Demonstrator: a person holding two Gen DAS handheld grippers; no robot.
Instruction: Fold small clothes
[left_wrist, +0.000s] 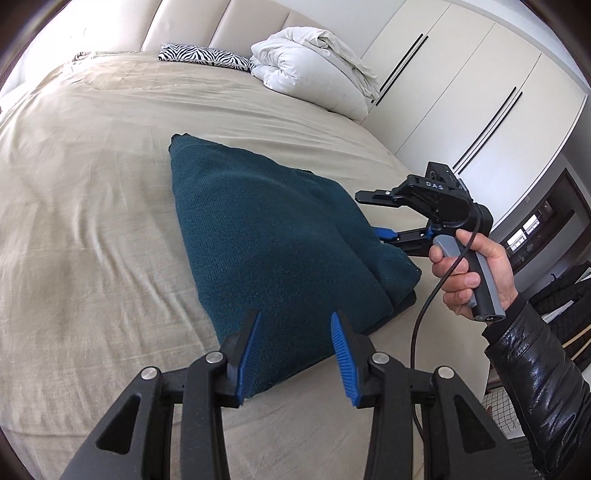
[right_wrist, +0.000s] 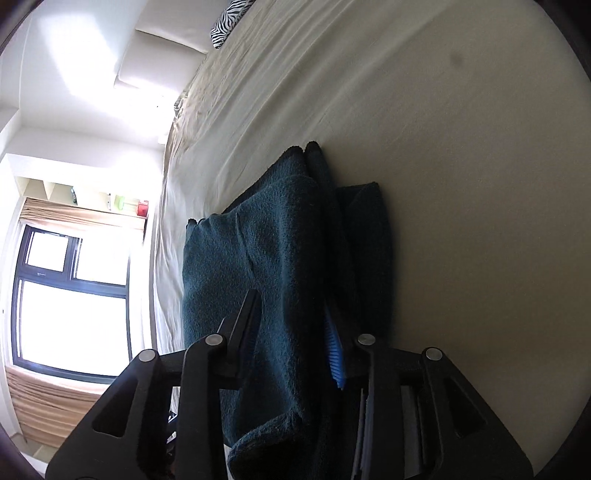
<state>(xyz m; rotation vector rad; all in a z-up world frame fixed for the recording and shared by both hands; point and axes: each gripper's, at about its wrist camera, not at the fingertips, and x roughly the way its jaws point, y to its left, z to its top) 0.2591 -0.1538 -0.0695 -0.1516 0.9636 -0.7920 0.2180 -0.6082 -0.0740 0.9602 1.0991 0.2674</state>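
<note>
The left gripper (left_wrist: 295, 354) stands half open above the near corner of the dark green knit garment (left_wrist: 266, 236), with nothing pressed between its blue pads (left_wrist: 248, 354). The right gripper (right_wrist: 291, 332) is also parted; the thick folded edge of the garment lies between its jaws, and I cannot tell if the pads press it. The garment lies folded on the beige bed sheet (left_wrist: 92, 184). It looks soft, thick and not slippery, and I judge it rather light. A hold on the doubled edge seems best, because a single layer would sag.
</note>
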